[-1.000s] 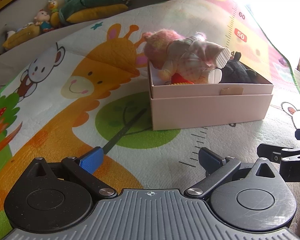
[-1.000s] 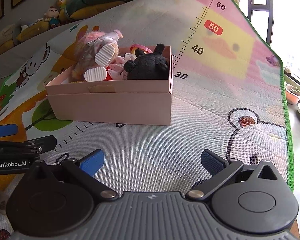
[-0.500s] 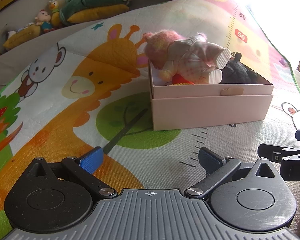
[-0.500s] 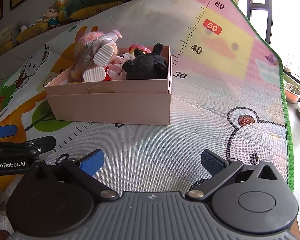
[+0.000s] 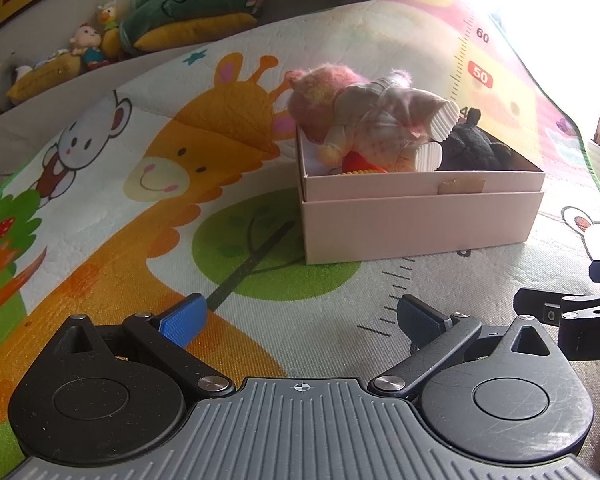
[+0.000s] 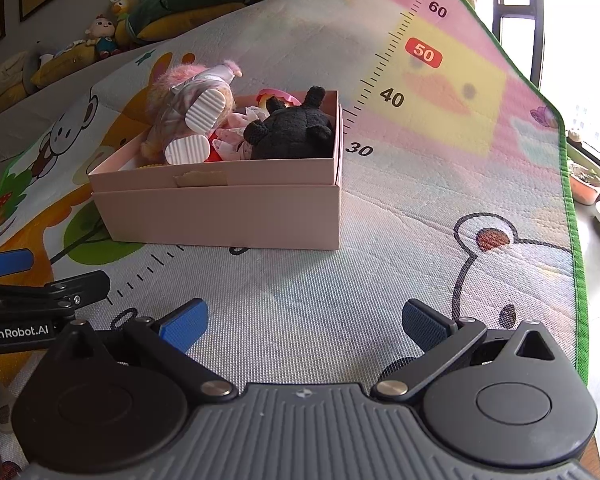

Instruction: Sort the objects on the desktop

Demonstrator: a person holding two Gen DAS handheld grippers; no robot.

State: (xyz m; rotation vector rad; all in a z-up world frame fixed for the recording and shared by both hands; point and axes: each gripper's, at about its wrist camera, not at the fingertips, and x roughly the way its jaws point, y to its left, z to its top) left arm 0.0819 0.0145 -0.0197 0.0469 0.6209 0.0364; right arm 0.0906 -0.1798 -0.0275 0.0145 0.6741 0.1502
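A pink cardboard box [image 5: 420, 224] [image 6: 228, 216] stands on the play mat. In it lie a pink-haired doll [image 5: 380, 120] [image 6: 188, 104] with white shoe soles up, a black plush toy [image 5: 472, 148] [image 6: 292, 128], and red and pink items partly hidden under them. My left gripper [image 5: 300, 316] is open and empty, low over the mat, short of the box's near left corner. My right gripper [image 6: 304, 320] is open and empty, short of the box's near right side. Each gripper shows at the other view's edge.
The colourful play mat [image 6: 440, 184] with a giraffe, a bear and a ruler print covers the floor. Plush toys and cushions [image 5: 188, 12] line the back wall. Plant pots [image 6: 588, 184] stand past the mat's green right edge.
Both grippers have drawn back very slightly from the box; both stay open and empty. The box and the toys have not moved.
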